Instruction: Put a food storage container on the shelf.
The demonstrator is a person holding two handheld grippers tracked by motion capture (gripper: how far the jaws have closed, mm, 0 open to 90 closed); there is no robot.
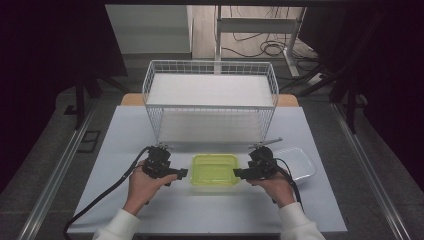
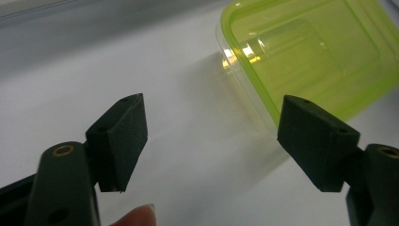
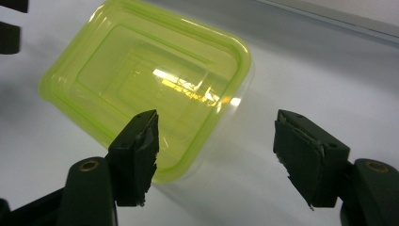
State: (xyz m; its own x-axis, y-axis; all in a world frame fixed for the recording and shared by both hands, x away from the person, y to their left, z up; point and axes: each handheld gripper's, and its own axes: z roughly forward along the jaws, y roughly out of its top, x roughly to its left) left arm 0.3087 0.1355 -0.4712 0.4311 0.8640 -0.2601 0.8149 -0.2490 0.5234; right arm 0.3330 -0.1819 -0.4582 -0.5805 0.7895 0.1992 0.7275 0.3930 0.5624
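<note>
- A shallow box [image 1: 215, 170] of clear plastic with a lime-green lid sits on the pale grey worktop [image 1: 200, 210], near the middle of its near half. It is rectangular with rounded corners; the lid is glossy and see-through, with stepped ridges running round inside its rim and bright glints on top.
- The left gripper [image 1: 181, 173] is just left of the box, its matt black, wedge-shaped jaws spread wide with nothing between them. In the left gripper view, the box [image 2: 310, 52] lies just beyond the far jaw, and no contact can be made out.
- The right gripper [image 1: 239, 173] is just right of the box, jaws likewise spread and gripping nothing. In the right gripper view, the box [image 3: 146, 89] lies past one jaw, whose rubbery pad looks worn and ragged at the edge.
- Right of the right hand [image 1: 276, 186] lies a clear, colourless plastic tray [image 1: 300, 162], rounded and shiny.
- At the far side stands a white wire basket [image 1: 210, 100], a fine square mesh with a flat white panel inside.
</note>
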